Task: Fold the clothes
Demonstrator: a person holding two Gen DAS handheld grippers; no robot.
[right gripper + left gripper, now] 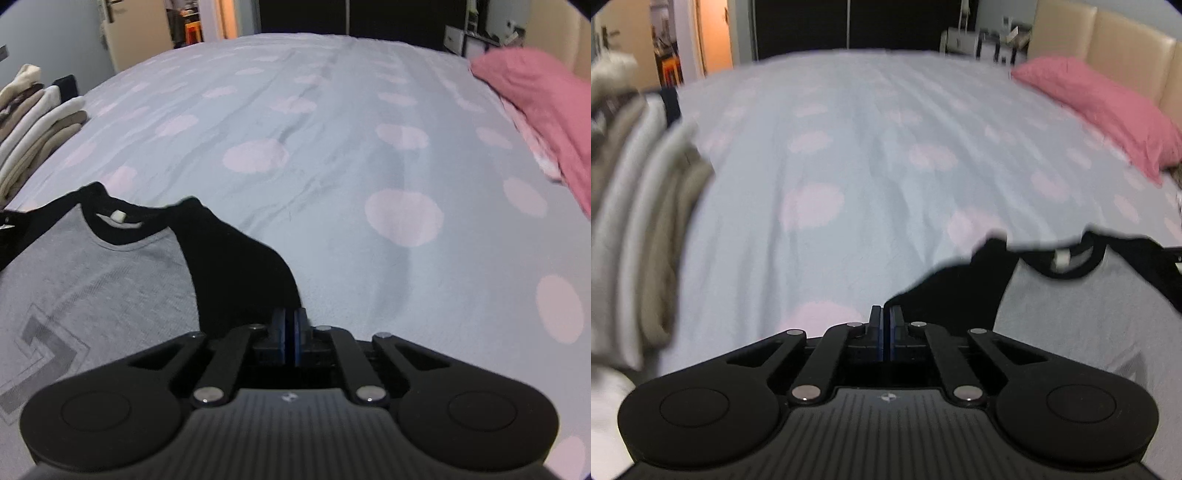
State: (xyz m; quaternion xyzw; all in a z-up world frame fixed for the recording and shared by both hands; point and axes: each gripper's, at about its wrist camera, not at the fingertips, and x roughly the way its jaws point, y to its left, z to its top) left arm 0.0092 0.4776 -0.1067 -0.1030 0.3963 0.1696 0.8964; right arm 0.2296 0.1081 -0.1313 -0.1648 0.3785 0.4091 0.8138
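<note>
A grey T-shirt (1071, 314) (92, 277) with black sleeves and a black collar lies flat on the bed, front up, with a grey angular print on its chest. In the left wrist view its near black sleeve (960, 288) runs right up to the tips of my left gripper (885, 314), whose jaws are shut on the sleeve's edge. In the right wrist view the other black sleeve (236, 266) tapers down into my right gripper (290, 317), also shut on the cloth's edge. A white label (118, 216) shows inside the collar.
The bed sheet (332, 147) is pale blue with pink dots. A stack of folded beige and white clothes (646, 221) (33, 122) sits at the bed's left edge. A pink pillow (1108, 110) (546, 96) lies at the right by the cream headboard (1126, 40).
</note>
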